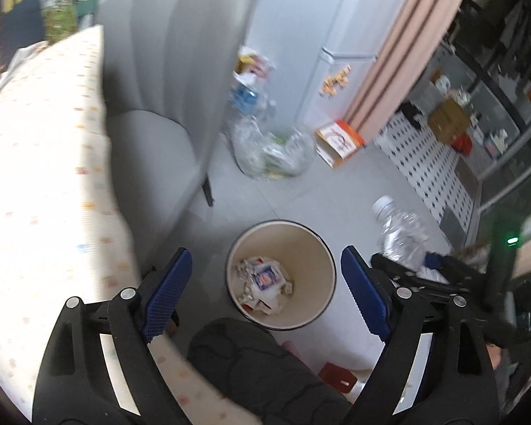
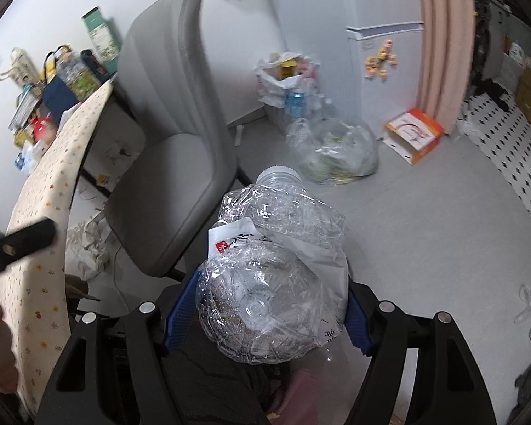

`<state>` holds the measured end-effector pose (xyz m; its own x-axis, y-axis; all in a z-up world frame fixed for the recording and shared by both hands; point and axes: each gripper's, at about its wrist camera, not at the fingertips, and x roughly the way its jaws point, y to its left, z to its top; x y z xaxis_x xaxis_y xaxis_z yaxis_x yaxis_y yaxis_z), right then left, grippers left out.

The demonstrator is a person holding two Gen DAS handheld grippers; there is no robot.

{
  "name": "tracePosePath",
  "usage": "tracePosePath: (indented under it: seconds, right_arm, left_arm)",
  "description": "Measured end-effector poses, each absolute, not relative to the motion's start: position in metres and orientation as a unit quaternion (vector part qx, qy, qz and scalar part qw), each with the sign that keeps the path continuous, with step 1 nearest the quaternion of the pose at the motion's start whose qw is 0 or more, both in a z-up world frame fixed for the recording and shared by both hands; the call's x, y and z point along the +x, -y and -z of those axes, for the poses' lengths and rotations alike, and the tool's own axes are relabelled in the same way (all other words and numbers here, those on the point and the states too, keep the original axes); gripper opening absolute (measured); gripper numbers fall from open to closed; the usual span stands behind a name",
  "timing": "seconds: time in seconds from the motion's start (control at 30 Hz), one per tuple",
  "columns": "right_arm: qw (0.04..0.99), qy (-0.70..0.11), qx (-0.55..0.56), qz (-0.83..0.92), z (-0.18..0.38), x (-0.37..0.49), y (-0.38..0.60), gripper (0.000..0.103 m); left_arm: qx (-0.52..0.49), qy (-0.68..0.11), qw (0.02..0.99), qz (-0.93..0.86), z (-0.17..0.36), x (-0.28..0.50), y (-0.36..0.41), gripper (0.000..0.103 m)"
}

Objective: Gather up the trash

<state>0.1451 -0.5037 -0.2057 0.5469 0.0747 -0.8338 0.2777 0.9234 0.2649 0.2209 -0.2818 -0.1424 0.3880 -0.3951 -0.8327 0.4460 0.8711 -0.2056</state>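
My right gripper (image 2: 265,304) is shut on a crushed clear plastic bottle (image 2: 276,248) with a white cap and a white label, held above the floor beside the chair. The same bottle (image 1: 403,230) shows in the left wrist view, to the right of the bin. My left gripper (image 1: 265,283) is open and empty, hovering above a cream trash bin (image 1: 318,244) with a dark rim. Crumpled paper and wrappers (image 1: 263,281) lie at the bin's bottom.
A grey chair (image 2: 180,141) stands by a table with a floral cloth (image 2: 49,212). Clear bags of trash (image 2: 336,152) and an orange-white box (image 2: 416,132) lie on the grey floor near a white fridge (image 2: 386,71). Paper scraps (image 2: 88,244) lie under the table.
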Motion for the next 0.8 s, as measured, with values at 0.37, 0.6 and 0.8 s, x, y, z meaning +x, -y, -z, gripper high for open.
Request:
tracePosePath:
  seconds: [0.37,0.6,0.8]
  right_arm:
    - [0.858,-0.475,0.181,0.074,0.200,0.145,0.494,0.087]
    - [0.876,-0.451,0.162,0.058,0.161,0.138,0.473,0.090]
    - [0.894,-0.421,0.148,0.030,0.123,0.131,0.446,0.095]
  left_arm:
    - [-0.033,-0.457,0.866,0.201,0.105,0.211,0.197,0.089]
    - [-0.047,-0.438,0.876,0.195,0.090,0.196,0.174,0.089]
    - [-0.056,-0.419,0.889,0.177,0.077,0.179,0.146,0.092]
